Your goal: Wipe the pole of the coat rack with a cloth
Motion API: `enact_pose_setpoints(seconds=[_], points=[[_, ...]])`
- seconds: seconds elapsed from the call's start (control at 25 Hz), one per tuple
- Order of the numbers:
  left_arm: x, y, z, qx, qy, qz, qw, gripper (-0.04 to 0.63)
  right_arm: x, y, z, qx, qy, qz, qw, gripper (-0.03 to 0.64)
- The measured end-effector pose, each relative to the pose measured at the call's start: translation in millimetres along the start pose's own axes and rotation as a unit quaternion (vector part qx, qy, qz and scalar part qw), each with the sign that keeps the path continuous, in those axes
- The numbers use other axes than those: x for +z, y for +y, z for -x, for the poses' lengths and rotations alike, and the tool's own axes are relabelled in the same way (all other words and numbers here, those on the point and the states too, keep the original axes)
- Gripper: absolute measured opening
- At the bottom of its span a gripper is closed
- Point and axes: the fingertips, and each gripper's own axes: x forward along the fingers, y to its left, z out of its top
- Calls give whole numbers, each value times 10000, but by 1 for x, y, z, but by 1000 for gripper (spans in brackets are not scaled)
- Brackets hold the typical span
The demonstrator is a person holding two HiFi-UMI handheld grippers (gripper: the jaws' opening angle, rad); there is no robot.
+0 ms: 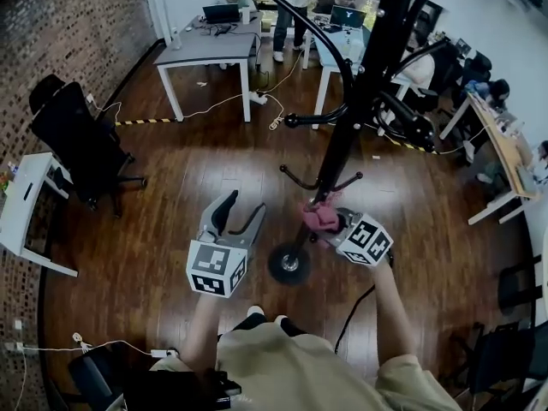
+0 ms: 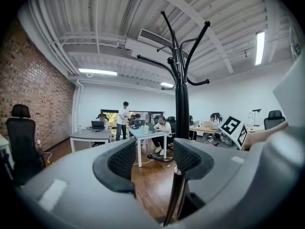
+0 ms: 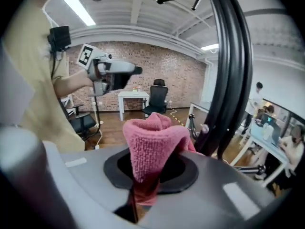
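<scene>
The black coat rack pole (image 1: 355,101) rises from a round base (image 1: 289,264) on the wooden floor, with curved hooks at several heights. My right gripper (image 1: 330,219) is shut on a pink cloth (image 1: 318,216), which sits against the lower pole. In the right gripper view the cloth (image 3: 152,142) bulges from between the jaws and the pole (image 3: 233,80) runs close by on the right. My left gripper (image 1: 240,217) is open, left of the pole and apart from it. The left gripper view shows the pole (image 2: 181,104) beyond its empty jaws.
A black office chair (image 1: 77,139) stands at the left, next to a white table (image 1: 26,208). Grey desks (image 1: 210,50) with laptops and seated people fill the back of the room. Cables (image 1: 223,103) cross the floor. Low hooks (image 1: 300,182) stick out near the cloth.
</scene>
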Motion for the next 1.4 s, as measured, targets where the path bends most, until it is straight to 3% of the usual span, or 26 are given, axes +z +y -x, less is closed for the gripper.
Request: enact_pose_setpoints(seconds=[0.16, 0.36, 0.48, 0.6, 0.68, 0.76, 0.8, 0.88, 0.96, 1.0, 1.08, 1.24, 1.4], points=[[-4, 8, -3, -35, 4, 68, 10000, 241, 12, 32, 13, 885, -24, 152, 9960, 52], [-4, 12, -30, -440, -134, 146, 9988, 236, 30, 70, 10, 775, -130, 366, 9962, 52], [-3, 14, -50, -977, -236, 54, 9949, 236, 55, 76, 0, 73, -300, 442, 9985, 52], [2, 20, -69, -1627, -335, -46, 9861, 236, 111, 55, 17, -1101, -1210, 286, 9861, 54], [7, 30, -82, -1978, -322, -120, 9796, 236, 154, 28, 41, -2172, -1800, 200, 9592, 54], [14, 42, -93, -2303, -306, -199, 9724, 236, 184, -1, 66, -3507, -1674, 497, 9201, 54], [16, 47, -96, -2461, -315, -226, 9685, 236, 193, -14, 77, -4186, -1359, 728, 8950, 54], [20, 55, -102, -2783, -329, -267, 9596, 236, 206, -35, 98, -5382, -770, 998, 8333, 54], [22, 55, -105, -3129, -289, -311, 9488, 236, 218, -52, 118, -6172, -409, 1146, 7774, 54], [23, 53, -104, -3294, -273, -341, 9432, 236, 223, -60, 127, -6402, -237, 1232, 7579, 54], [24, 53, -101, -3548, -268, -393, 9337, 236, 228, -75, 134, -6597, 167, 1423, 7377, 54], [17, 61, -98, -3877, -228, -327, 9209, 236, 211, -91, 118, -6654, 1295, 1503, 7196, 54], [12, 75, -97, -4032, -164, -281, 9145, 236, 160, -98, 83, -6542, 1806, 1001, 7276, 54]])
